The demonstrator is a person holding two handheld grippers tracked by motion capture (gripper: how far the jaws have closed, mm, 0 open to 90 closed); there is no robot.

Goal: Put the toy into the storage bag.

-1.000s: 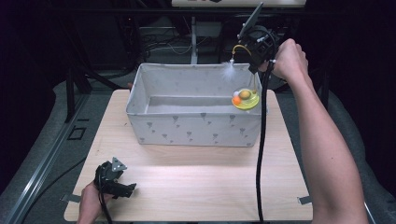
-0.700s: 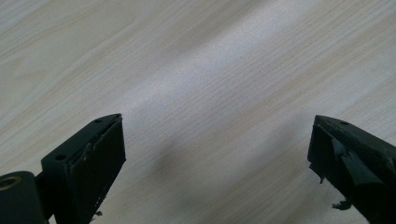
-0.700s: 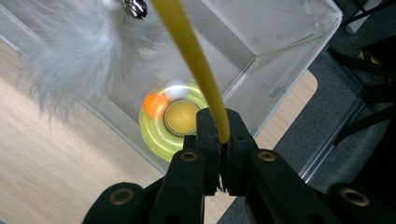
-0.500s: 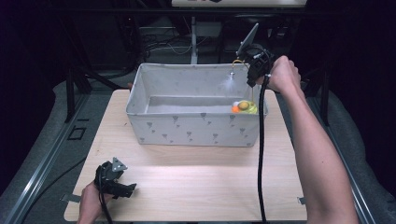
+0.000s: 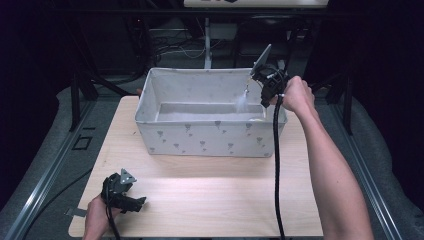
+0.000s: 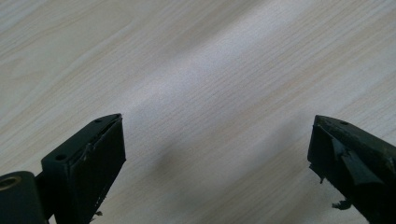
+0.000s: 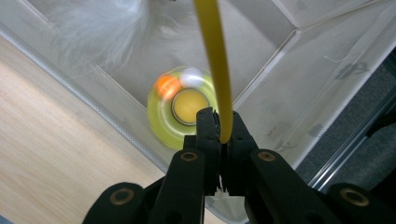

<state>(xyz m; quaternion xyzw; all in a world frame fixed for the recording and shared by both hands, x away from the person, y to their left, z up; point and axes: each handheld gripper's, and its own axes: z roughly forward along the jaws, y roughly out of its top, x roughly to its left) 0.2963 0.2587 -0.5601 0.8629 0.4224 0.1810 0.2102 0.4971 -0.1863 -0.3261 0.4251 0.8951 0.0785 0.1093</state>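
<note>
Since a second ago the right gripper (image 5: 263,89) has dropped lower over the far right corner of the fabric bin (image 5: 210,137), and the yellow toy base (image 7: 180,114) it carries has sunk behind the bin's front wall, so the high view now catches only a sliver of it at the rim. The left gripper (image 5: 131,200) has not moved from the near left corner of the table (image 5: 220,200).

Counted: one bin, one toy, two grippers, one white feather tuft (image 5: 242,101).

The right gripper view gives what the high view hides: the jaws are pressed together on a thin yellow wand (image 7: 215,65), and below them the round yellow-green base lies on the bin floor, tucked in the corner, with one orange ball (image 7: 167,86) and one white ball (image 7: 191,77) on it. The feather shows there as a blurred white plume.

The left gripper view shows its jaws spread wide over bare wood, holding nothing.
</note>
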